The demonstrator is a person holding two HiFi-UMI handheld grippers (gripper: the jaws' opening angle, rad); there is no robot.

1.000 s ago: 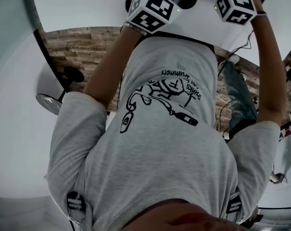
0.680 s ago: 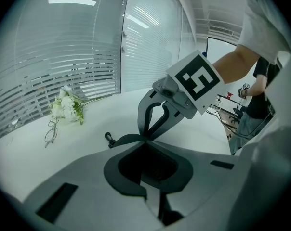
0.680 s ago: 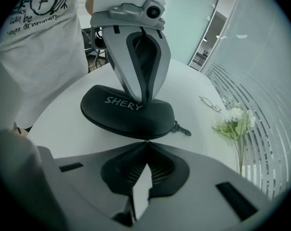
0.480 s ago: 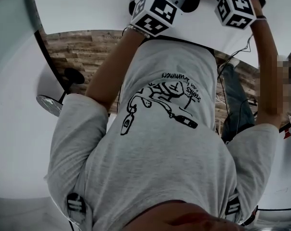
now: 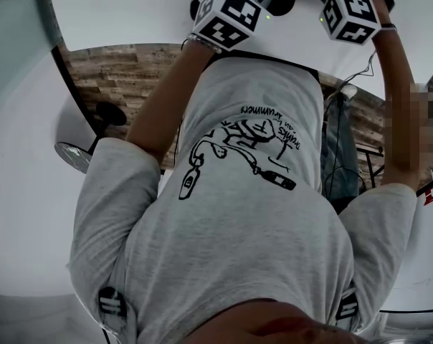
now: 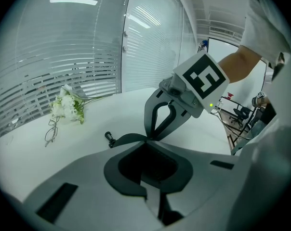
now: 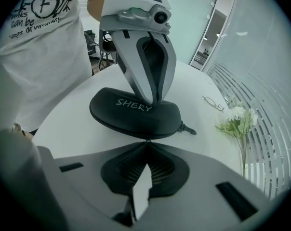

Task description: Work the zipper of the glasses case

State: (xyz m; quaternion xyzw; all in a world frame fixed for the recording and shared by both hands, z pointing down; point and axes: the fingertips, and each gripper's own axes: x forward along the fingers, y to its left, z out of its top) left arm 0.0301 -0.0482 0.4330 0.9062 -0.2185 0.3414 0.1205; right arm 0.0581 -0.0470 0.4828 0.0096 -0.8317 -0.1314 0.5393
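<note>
Glasses case is lying closed, logo side up, on the white worktop at the centre of the right gripper view. It is being judged as a light, semi-rigid moulded shell with a matte skin. It looks stiff enough to be pressed on, but light enough to be dragged along when the zipper is pulled, so it wants pinning.

Left gripper is being held with jaws fully together and nothing between them. Its tips are being pressed onto the top of the case just right of the logo, which looks like a hold-down.

Right gripper is also being kept fully closed, with its tips touching the near seam edge of the case. Whether a slider is being pinched there cannot be seen.

Small black tab is sticking out at the right end of the case. It is probably the pull or a loop, and is being judged the best place to grip, since it is small and easy to slip off.

Spectacles and flowers are lying well apart from the case at the far right.

Against the earlier head views, both grippers are being kept in almost the same spot at the top edge, with only a slight wobble of the left one. A jeans-clad leg in the background at the right is showing in a shifted position.
</note>
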